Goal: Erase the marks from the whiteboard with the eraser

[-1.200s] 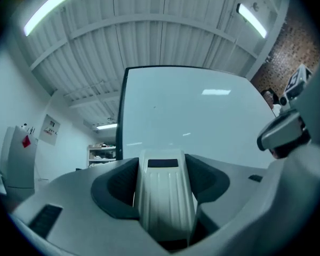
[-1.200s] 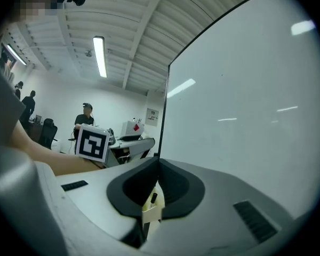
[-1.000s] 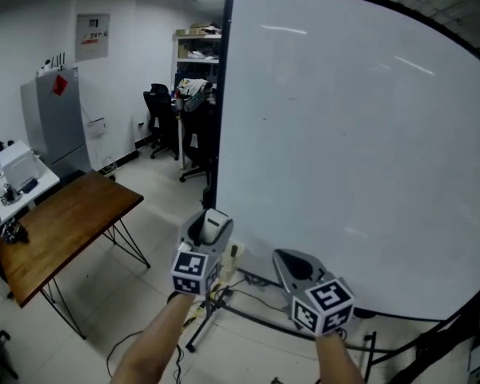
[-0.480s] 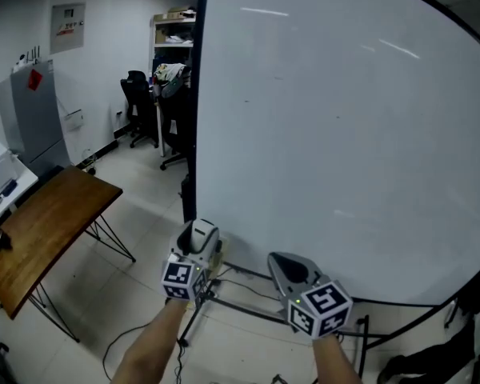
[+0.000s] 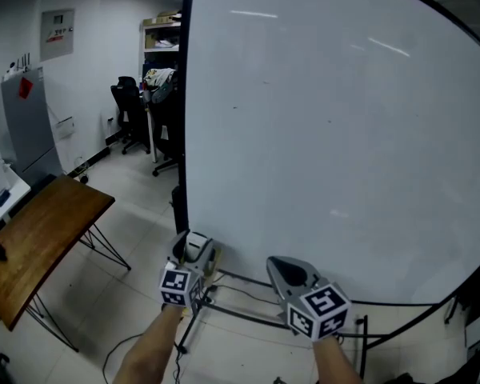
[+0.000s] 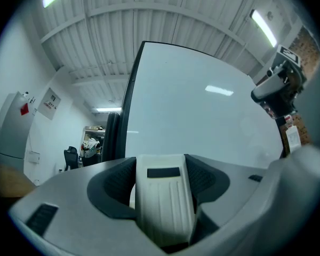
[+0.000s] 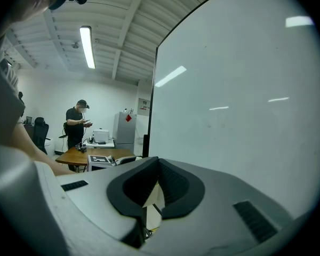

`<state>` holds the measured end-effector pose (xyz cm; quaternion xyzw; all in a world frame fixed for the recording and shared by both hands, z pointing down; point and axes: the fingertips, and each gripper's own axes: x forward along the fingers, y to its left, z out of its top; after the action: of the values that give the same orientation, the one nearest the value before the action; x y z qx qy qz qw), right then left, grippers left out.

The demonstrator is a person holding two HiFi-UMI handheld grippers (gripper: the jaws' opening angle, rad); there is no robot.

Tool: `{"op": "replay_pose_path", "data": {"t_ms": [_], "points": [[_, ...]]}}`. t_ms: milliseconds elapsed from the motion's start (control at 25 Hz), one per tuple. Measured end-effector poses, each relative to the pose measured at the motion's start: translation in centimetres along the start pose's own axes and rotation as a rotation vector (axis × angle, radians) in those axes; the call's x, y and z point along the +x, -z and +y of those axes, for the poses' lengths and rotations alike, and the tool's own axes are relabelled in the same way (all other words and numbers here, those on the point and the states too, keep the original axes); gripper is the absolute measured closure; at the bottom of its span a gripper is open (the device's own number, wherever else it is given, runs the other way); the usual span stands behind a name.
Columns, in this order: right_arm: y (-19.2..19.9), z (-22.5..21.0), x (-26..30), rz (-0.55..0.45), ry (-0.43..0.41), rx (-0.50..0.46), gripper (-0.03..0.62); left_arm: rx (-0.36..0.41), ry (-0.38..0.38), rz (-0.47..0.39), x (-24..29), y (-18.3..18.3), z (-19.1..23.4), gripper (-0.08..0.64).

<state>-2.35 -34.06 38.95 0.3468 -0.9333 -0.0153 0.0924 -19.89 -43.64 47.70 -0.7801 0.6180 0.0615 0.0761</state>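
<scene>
The eraser (image 6: 165, 207) sits lengthwise between the jaws of the left gripper (image 6: 164, 167). It is a cream-white block with fine ribs running along its back and a small dark rectangular patch near its far end. The dark pads press on both of its long sides, so the jaws stand fairly wide apart, clamped on it. The right gripper (image 7: 158, 167) holds nothing, and its two dark pads meet at their tips. Just beyond both pairs of jaws rises the whiteboard (image 5: 328, 134), a broad, glossy white sheet with a black edge (image 5: 184, 118). It is ahead of and above the left jaws, and ahead of and to the right of the right jaws, and neither gripper touches it. Ceiling lights reflect on it as pale streaks, and only a few tiny dark specks (image 5: 234, 108) show on its surface. Past the board's black edge, to the left of the right jaws, stands a wooden table (image 7: 90, 154), with a person (image 7: 77, 122) in dark clothes beside it and a grey cabinet (image 7: 124, 124) behind. Farther off, left of the left jaws, are black office chairs (image 5: 128, 106) and a shelf (image 5: 162, 46) against the back wall.
</scene>
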Motion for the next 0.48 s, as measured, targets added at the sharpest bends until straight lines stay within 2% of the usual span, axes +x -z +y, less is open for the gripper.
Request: {"op": "replay_pose_path", "data": {"t_ms": [480], "points": [[-0.4,0.6,-0.1,-0.016,-0.012,0.002,0.602,0.028,-0.015,0.092,-1.7,2.1,0.3,0.295]]}}
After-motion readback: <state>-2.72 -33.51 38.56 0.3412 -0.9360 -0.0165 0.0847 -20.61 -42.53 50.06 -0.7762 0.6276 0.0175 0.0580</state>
